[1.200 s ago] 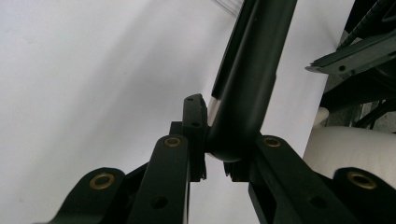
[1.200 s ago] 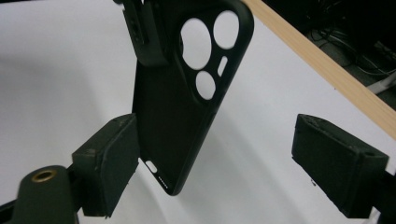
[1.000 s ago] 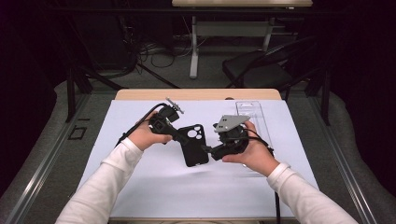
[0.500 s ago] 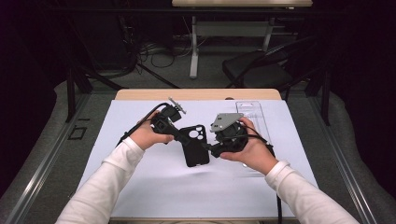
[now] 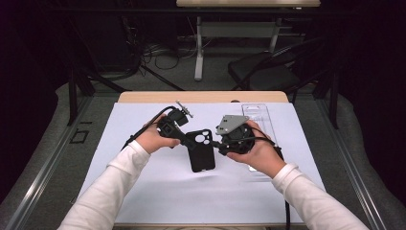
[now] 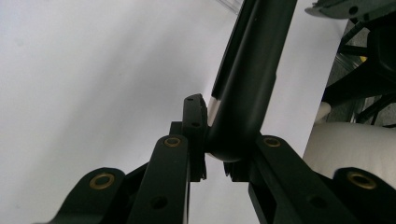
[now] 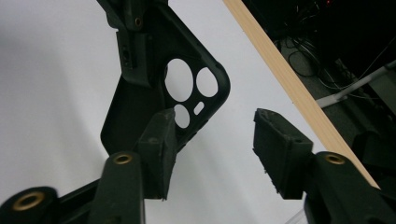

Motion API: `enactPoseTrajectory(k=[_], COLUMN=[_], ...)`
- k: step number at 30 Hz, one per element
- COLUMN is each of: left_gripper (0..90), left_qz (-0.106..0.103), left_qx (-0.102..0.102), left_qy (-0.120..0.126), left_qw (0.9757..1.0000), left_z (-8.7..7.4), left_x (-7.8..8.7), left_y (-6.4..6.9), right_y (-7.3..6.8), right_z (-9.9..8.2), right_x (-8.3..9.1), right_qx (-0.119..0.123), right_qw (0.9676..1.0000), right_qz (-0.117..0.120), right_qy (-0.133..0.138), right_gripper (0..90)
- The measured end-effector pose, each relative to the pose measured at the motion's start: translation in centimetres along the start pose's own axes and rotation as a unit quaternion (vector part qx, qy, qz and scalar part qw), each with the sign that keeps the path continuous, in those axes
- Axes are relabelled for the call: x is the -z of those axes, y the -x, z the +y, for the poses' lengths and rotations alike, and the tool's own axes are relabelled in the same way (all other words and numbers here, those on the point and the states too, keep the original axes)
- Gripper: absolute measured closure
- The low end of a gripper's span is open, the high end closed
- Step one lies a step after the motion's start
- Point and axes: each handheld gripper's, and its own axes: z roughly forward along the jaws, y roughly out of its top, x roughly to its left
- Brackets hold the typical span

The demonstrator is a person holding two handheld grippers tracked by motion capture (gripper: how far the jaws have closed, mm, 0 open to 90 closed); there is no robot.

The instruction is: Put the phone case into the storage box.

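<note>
On the white bench (image 5: 158, 191), the left gripper's (image 6: 215, 161) fingers pinched the black phone case (image 5: 201, 150); the right gripper's (image 7: 215, 154) 2 fingers, just closing, stood spread beside it and could knock it loose.

Both hands in over the table, a gripper in each.
The left gripper (image 5: 184, 140) is held in the left hand (image 5: 152, 139), jaws clamped tight. The right gripper (image 5: 219, 143), in the right hand (image 5: 256, 153), points left toward it, its jaws standing apart and just now closing. Both forearms wear white sleeves (image 5: 107, 191).
</note>
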Motion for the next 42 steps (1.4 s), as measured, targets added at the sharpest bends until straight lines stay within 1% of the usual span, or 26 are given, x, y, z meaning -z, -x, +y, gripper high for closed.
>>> enactPoseTrajectory(k=[1,4,6,8,10,14,17,20,26,31,35,42], left_gripper=[81.6,81.6,81.6,81.6,81.6,81.6,81.7,81.6,81.6,81.7,81.6,81.7], left_qz=[-0.001,-0.001,-0.004,-0.005,-0.004,-0.005,-0.005,-0.005,-0.006,-0.005,-0.004,-0.002], left_qx=[0.002,0.002,0.003,0.002,0.003,0.003,-0.001,-0.003,-0.006,-0.007,-0.008,-0.011], left_qy=[0.001,-0.002,-0.002,-0.005,-0.006,-0.009,-0.014,-0.015,-0.016,-0.017,-0.016,-0.015], left_qw=[1.0000,1.0000,1.0000,1.0000,1.0000,0.9999,0.9999,0.9999,0.9998,0.9998,0.9998,0.9998], left_z=[0.0,0.1,0.2,0.2,0.3,0.4,0.5,0.5,0.7,0.7,0.7,0.7], left_x=[-0.1,-0.3,-0.4,-0.6,-0.7,-0.9,-1.1,-1.3,-1.5,-1.7,-1.7,-1.7], left_y=[0.0,-0.1,-0.1,-0.2,-0.1,-0.1,0.0,0.1,0.3,0.4,0.5,0.7], right_y=[0.0,0.0,0.0,0.0,-0.1,-0.2,-0.2,-0.1,-0.1,0.1,0.2,0.3], right_z=[0.0,0.0,0.0,0.0,0.1,0.2,0.2,0.3,0.5,0.5,0.5,0.5], right_x=[0.0,-0.1,-0.2,-0.2,-0.3,-0.5,-0.6,-0.7,-0.7,-0.8,-0.8,-0.9], right_qx=[0.001,-0.001,0.002,0.003,0.008,0.013,0.011,0.009,0.013,0.007,-0.005,-0.013], right_qw=[1.0000,1.0000,1.0000,1.0000,1.0000,0.9999,0.9998,0.9998,0.9997,0.9996,0.9995,0.9993], right_qz=[-0.002,0.008,0.004,0.006,0.000,0.000,0.003,0.002,-0.001,-0.002,0.005,0.010], right_qy=[0.000,-0.001,-0.004,-0.002,0.001,-0.005,-0.019,-0.019,-0.019,-0.027,-0.029,-0.032], right_gripper=[52.5,53.7,53.7,53.6,53.4,58.1,60.4,62.6,68.0,71.7,75.0,77.7])
